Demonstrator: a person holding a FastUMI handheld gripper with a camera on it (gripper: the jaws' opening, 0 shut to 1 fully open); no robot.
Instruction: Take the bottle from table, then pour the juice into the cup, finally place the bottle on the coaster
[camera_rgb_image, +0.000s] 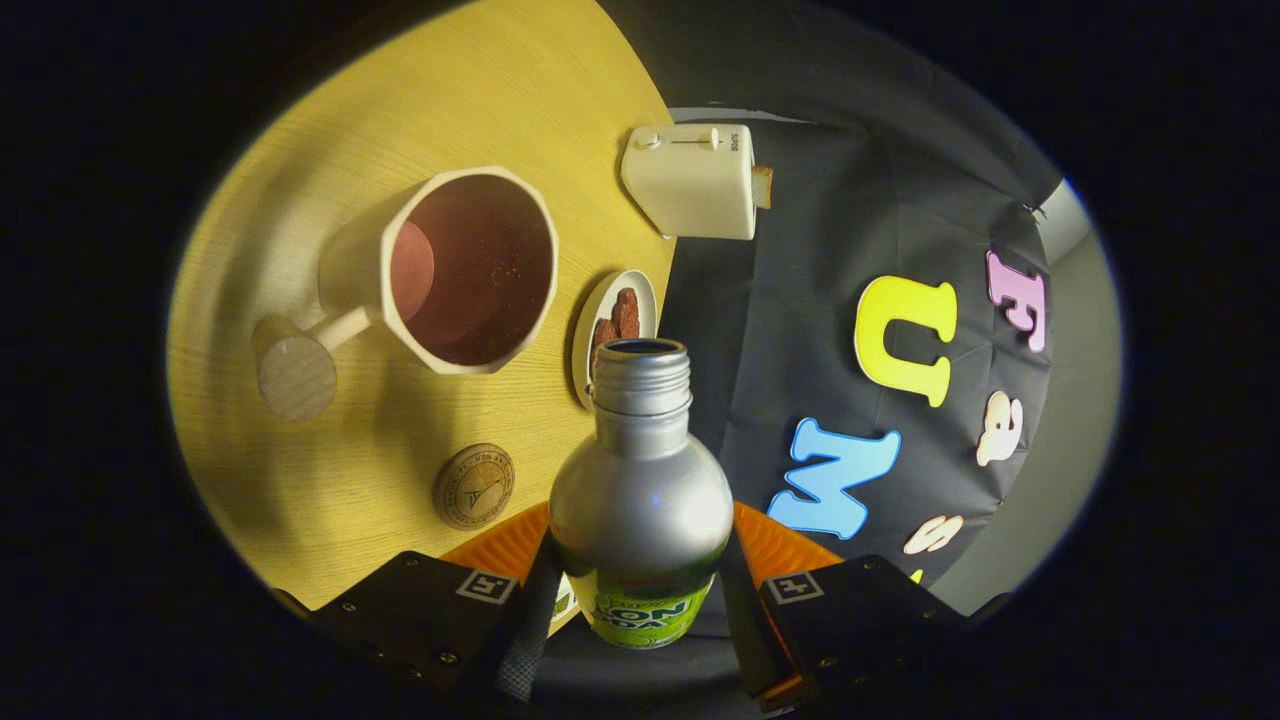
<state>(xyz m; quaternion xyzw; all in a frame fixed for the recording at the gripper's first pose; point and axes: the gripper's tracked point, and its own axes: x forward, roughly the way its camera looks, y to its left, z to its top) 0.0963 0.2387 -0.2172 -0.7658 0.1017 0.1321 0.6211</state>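
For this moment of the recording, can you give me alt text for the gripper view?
The hand-held gripper is shut on a silver bottle with its cap off, held above a round wooden table. Beyond the fingers stand an empty cup with a handle, a round coaster, a small plate of food and a cream toaster.

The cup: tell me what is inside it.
The cup shows a reddish-brown inner wall and a lighter round bottom; whether juice is in it I cannot tell. The gripper is shut on the bottle.
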